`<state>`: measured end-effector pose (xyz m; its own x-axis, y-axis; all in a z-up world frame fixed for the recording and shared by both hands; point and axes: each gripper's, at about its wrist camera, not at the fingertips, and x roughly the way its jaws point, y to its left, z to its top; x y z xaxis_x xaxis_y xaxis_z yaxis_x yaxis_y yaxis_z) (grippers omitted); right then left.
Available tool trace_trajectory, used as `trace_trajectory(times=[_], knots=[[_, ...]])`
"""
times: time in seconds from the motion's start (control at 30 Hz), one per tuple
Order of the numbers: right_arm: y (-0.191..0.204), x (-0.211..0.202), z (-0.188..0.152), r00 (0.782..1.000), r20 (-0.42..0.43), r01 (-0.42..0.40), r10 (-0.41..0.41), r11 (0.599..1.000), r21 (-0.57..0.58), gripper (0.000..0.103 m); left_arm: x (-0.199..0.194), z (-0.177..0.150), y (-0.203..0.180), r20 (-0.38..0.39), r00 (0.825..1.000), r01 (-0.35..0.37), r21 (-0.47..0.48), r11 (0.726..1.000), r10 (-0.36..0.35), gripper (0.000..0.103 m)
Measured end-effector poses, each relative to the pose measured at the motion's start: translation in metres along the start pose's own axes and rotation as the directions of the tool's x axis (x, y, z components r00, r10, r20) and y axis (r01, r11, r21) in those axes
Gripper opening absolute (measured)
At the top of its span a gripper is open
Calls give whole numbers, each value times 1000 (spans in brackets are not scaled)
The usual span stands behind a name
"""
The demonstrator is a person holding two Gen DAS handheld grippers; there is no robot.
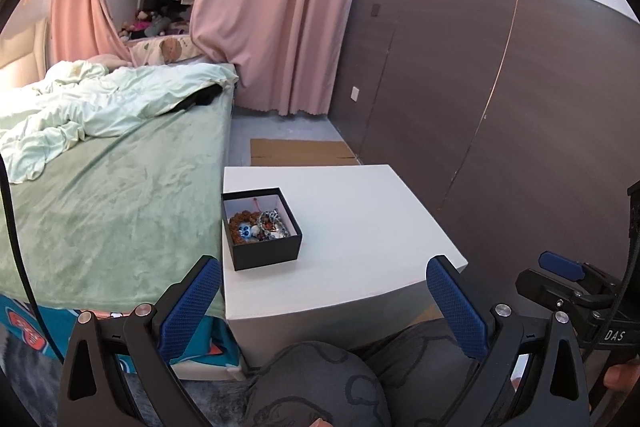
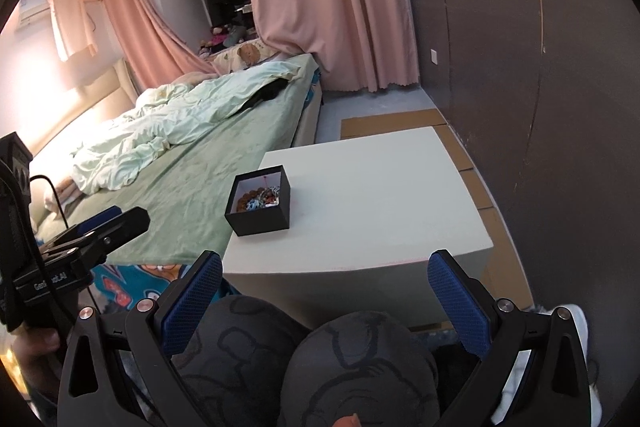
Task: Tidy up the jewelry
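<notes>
A small black box (image 1: 262, 227) with a white lining stands at the left edge of a white table (image 1: 360, 219). It holds a tangle of jewelry (image 1: 258, 225): brown beads, silver chain and a blue piece. The box also shows in the right wrist view (image 2: 260, 201). My left gripper (image 1: 324, 287) is open and empty, held back from the table's near edge. My right gripper (image 2: 325, 285) is open and empty too, above the person's knees. Each gripper shows at the side of the other's view: the right one (image 1: 568, 281), the left one (image 2: 108, 223).
A bed (image 1: 112, 179) with a green sheet and rumpled duvet touches the table's left side. A dark panelled wall (image 1: 500, 107) runs along the right. Pink curtains (image 1: 280, 7) hang behind. Flat cardboard (image 1: 300, 151) lies on the floor beyond the table. The person's knees (image 2: 320, 359) are below the grippers.
</notes>
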<state>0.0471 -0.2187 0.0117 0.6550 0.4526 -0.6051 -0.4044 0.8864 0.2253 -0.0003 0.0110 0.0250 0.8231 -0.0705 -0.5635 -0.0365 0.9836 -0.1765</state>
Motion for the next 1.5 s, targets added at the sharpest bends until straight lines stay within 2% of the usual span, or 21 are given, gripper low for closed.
trace_trajectory(times=[0.2,0.6,0.77,1.17,1.5], knots=[[-14,7,-4,1000,-5,-5,5,1000,28,103,-1,3,-9,-2,999,-40,41,998,40,102],[-21,17,-4,1000,1,4,-4,1000,25,103,1,1,-11,7,998,-59,29,998,59,102],[-22,17,-2,999,20,37,-37,999,25,103,-3,0,-9,14,998,-60,17,998,60,102],[-20,14,-5,1000,23,17,-18,1000,25,103,-10,0,-6,26,995,-95,2,995,95,102],[-25,10,-4,999,29,22,-23,999,35,103,-11,0,-10,31,995,-94,17,995,94,102]])
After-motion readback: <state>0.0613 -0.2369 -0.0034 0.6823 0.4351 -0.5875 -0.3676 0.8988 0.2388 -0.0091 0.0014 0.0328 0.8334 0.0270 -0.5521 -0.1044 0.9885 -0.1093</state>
